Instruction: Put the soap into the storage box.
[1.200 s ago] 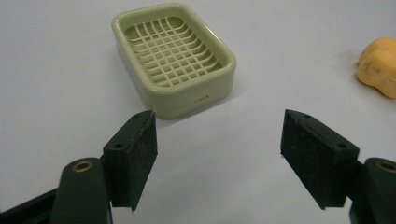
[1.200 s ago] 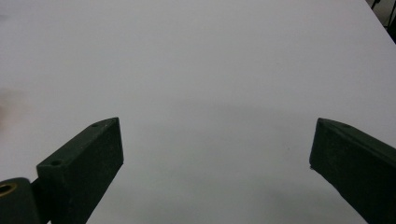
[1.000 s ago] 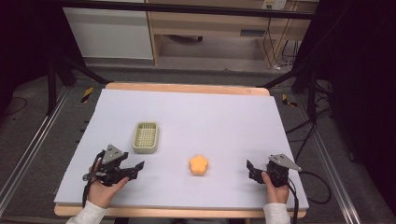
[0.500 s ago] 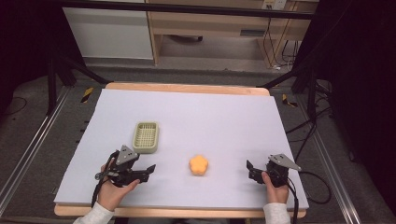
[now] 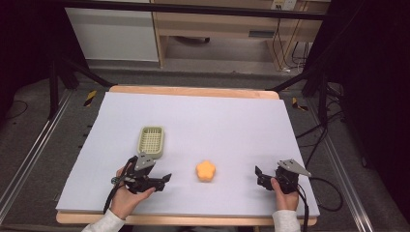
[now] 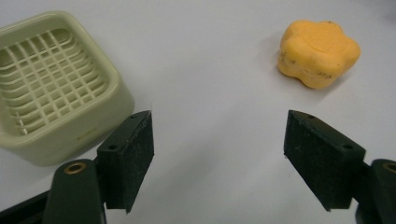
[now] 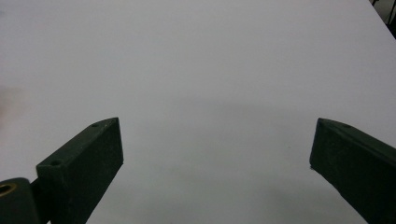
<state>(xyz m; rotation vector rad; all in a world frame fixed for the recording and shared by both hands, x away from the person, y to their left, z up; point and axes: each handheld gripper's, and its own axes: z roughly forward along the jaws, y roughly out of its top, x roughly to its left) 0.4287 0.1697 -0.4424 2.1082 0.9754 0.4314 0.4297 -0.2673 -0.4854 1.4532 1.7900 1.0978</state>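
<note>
Left gripper (image 6: 218,154) just been opening, nothing between jaws; orange flower-shaped sponge (image 6: 319,52) at one o'clock. Right gripper (image 7: 217,154) spread, empty. Risk: nudging green basket (image 6: 53,84) at ten o'clock.

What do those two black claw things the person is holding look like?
Each gripper, left and right, is black with two flat, blocky jaws and small brass-coloured screw holes. A grey three-cornered plate sits on top, and a black cable trails behind. The person wears white sleeves.

A wooden table (image 5: 193,91) carries a pale sheet (image 5: 232,125); on it lie a green basket (image 5: 151,141) and an orange sponge (image 5: 206,171), apart.
</note>
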